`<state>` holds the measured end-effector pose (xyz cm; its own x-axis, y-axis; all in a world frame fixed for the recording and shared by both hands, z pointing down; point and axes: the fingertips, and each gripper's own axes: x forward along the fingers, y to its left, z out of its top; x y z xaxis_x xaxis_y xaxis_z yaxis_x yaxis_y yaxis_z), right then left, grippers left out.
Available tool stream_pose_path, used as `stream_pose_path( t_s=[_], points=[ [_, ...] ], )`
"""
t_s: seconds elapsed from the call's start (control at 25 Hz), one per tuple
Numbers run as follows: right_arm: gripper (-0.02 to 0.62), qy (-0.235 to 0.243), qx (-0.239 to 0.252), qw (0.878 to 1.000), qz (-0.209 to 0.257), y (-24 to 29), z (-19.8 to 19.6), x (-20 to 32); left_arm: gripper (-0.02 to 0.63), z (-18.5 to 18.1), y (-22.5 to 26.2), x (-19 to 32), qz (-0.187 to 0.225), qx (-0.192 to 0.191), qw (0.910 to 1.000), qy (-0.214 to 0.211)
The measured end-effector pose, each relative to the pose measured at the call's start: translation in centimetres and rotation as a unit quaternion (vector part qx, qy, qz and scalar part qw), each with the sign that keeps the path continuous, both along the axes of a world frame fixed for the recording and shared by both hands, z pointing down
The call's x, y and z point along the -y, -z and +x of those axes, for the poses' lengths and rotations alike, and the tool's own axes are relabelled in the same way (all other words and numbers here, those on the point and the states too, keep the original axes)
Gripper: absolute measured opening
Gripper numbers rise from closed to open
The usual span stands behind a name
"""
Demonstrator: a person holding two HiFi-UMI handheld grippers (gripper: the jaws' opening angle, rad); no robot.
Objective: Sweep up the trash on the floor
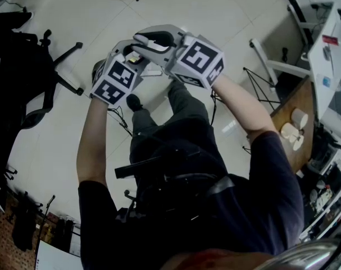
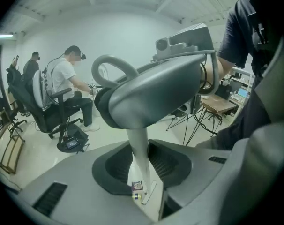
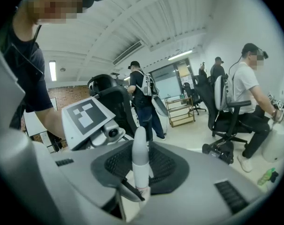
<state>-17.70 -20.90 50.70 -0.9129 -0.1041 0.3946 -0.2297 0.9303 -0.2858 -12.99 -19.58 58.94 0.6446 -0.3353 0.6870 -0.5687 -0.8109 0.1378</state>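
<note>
No broom, dustpan or pile of trash shows in any view. Both grippers are held up close together over the white tile floor (image 1: 75,16). The left gripper (image 1: 135,54) points up and right, and its marker cube (image 1: 117,80) faces me. The right gripper (image 1: 151,41) crosses just in front of it. In the left gripper view, a slim white stem stands in the narrow seam of the left gripper (image 2: 141,172), and the right gripper's grey body (image 2: 156,86) fills the view beyond it. A similar white rod rises from the seam of the right gripper (image 3: 139,172). Whether either is a held thing I cannot tell.
A black office chair (image 1: 24,77) stands at the left. A wooden table (image 1: 294,122) with paper cups and tripod legs is at the right. One person (image 2: 69,83) sits on a chair and another stands with a backpack (image 3: 142,97). A small green object (image 3: 266,176) lies on the floor.
</note>
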Motion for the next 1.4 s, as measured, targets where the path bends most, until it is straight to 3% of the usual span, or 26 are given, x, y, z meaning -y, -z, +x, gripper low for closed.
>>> stream_pose_path(
  t_s=[0.2, 0.36, 0.6, 0.92, 1.16, 1.4],
  points=[
    [0.115, -0.023, 0.019, 0.999, 0.023, 2.6, -2.7, -1.6, 0.106, -2.4, 2.3, -1.6, 0.006, 0.0, 1.0, 0.004],
    [0.115, -0.025, -0.002, 0.999, 0.02, 3.7, -4.2, -3.8, 0.1, -4.0, 3.6, -3.5, -0.009, -0.022, 0.9996, 0.017],
    [0.115, -0.034, -0.022, 0.999, 0.009, 4.8, -5.1, -5.9, 0.104, -5.0, 4.8, -5.4, -0.031, -0.032, 0.999, 0.0],
    [0.115, -0.063, 0.016, 0.998, 0.021, 9.2, -6.3, -4.0, 0.103, -6.2, 9.3, -4.0, -0.013, -0.064, 0.9977, 0.019],
    [0.115, -0.109, 0.023, 0.993, 0.025, 9.2, -7.5, -3.4, 0.102, -7.7, 9.2, -3.5, -0.011, -0.063, 0.9972, 0.04],
    [0.115, -0.153, 0.022, 0.987, 0.03, 9.3, -7.7, -3.5, 0.104, -8.1, 9.3, -3.6, -0.02, -0.065, 0.9974, 0.026]
  ],
)
